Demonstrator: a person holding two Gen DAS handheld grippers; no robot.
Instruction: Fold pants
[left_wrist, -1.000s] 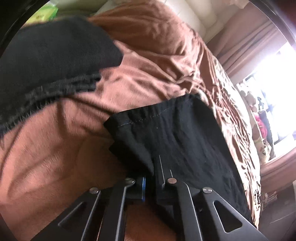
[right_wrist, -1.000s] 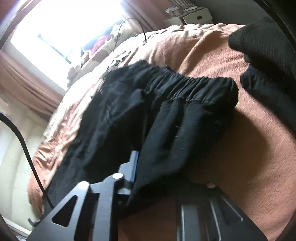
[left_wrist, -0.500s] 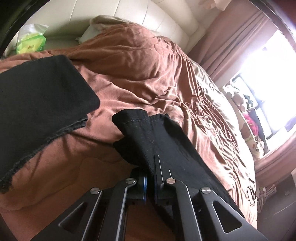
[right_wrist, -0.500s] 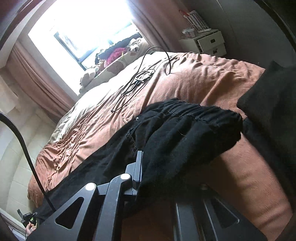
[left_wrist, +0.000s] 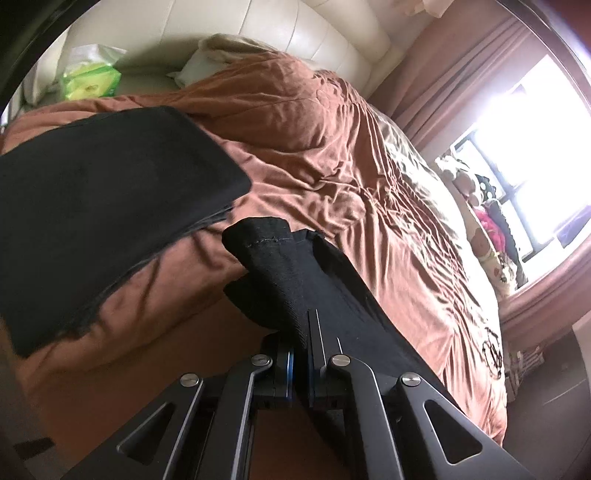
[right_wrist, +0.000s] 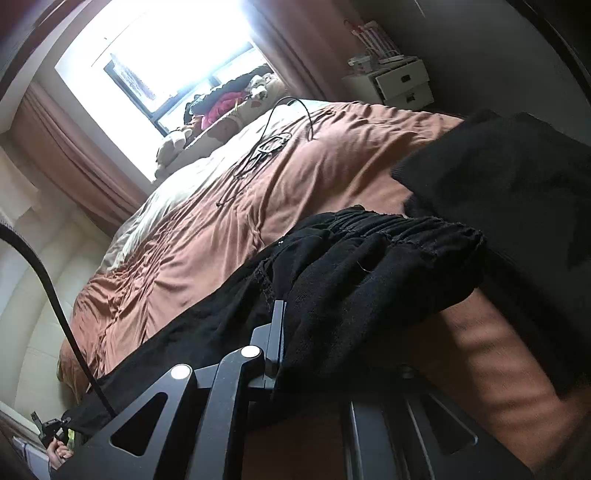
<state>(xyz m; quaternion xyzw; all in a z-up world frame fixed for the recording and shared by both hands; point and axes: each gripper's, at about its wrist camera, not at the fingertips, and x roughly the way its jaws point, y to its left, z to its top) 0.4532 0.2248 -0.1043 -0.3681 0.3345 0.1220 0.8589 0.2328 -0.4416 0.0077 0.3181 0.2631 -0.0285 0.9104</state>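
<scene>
Hanging: black pants (left_wrist: 295, 280) are held up over a brown bedspread (left_wrist: 332, 155), gripped at two places and lifted off the bed at the near end.
Pants, left view: a hemmed leg end with a visible line of stitching is seen at the centre of the frame, with the cloth trailing away to the lower right.
Pants, right view: the gathered elastic waistband (right_wrist: 399, 229) is seen at centre right, and the rest of the pants is stretched toward the lower left edge of the frame.
Left gripper (left_wrist: 303, 332): its jaws are pressed together on the leg-end cloth, at lower centre of the frame.
Right gripper (right_wrist: 291, 332): one finger (right_wrist: 277, 332) is seen against the cloth below the waistband; the other is hidden under the draped fabric, and the jaws are closed on the pants.
Folded black garment (left_wrist: 96, 206): it is laid flat on the bedspread at the left of the left view, apart from the held pants.
Cable (right_wrist: 273, 144): a thin black cord is coiled on the bedspread at upper centre of the right view.
Headboard (left_wrist: 314, 33): cream padding is seen along the top of the left view.
Green packet (left_wrist: 90, 79): it is set at upper left, by the headboard.
Window (right_wrist: 166, 55): bright light is seen at the top of the right view, with soft toys (right_wrist: 221, 107) lined below it.
</scene>
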